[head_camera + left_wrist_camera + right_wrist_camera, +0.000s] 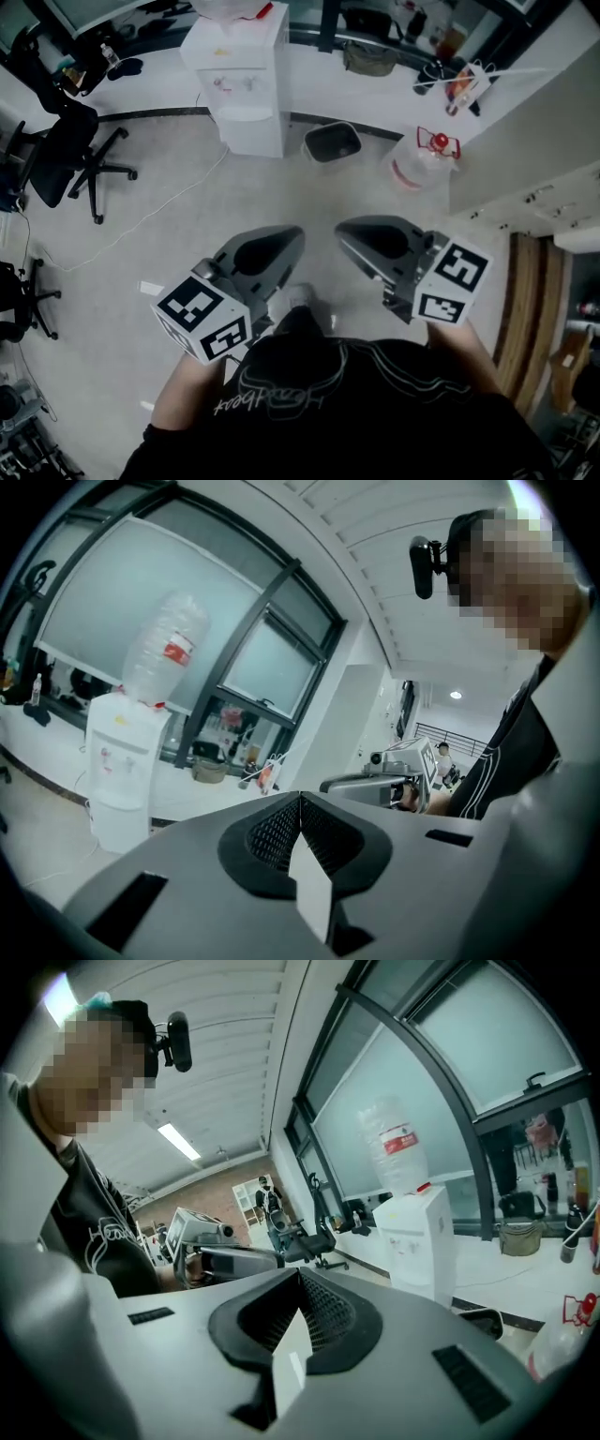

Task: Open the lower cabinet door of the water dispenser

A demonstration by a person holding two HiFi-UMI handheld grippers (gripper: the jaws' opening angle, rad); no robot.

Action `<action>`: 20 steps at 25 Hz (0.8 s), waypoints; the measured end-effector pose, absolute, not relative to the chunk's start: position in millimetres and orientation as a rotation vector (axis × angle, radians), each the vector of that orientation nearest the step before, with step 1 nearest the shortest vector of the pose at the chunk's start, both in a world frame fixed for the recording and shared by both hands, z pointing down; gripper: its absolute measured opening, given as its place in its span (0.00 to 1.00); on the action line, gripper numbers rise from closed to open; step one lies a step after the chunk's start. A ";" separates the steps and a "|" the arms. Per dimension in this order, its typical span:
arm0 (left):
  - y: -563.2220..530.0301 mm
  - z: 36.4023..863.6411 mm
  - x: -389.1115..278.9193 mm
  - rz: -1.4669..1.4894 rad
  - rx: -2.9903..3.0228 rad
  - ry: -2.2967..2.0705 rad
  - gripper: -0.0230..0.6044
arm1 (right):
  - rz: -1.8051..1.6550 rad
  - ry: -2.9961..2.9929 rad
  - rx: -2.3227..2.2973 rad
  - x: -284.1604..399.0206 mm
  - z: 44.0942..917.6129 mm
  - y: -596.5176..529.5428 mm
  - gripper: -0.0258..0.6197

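Left gripper (289,236) and right gripper (349,231): both jaws closed, nothing between them.
Water dispenser (246,84) straight ahead of both tips, well apart; lower cabinet door (251,134) shut, faces tools.
Risks: closed jaws likely slip off door edge, need opening first; hard pull may rock dispenser, inverted bottle (164,649) makes it top-heavy; floor cable (159,211) ahead-left of left gripper, trip hazard.
Containers: bin (332,142) ahead of right gripper, contents unclear; jug (419,161) ahead-right, fill level unclear.
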State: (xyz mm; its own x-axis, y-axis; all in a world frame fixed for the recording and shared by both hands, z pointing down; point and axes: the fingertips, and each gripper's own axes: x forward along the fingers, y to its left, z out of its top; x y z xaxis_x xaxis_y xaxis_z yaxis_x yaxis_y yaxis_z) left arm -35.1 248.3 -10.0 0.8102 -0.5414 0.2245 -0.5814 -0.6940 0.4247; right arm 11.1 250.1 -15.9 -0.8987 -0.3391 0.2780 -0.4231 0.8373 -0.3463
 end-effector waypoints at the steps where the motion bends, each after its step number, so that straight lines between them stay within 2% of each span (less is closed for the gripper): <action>1: 238.4 -4.6 -40.5 0.115 2.496 -0.832 0.04 | 0.593 -2.791 0.583 6.2 -10.4 241.9 0.06; 9: 179.3 46.7 -41.8 0.229 2.447 -0.797 0.04 | 0.628 -2.706 0.601 2.2 35.9 179.3 0.06; 20: 87.7 99.9 14.9 0.318 2.342 -0.829 0.04 | 0.760 -2.665 0.534 53.5 90.3 82.2 0.06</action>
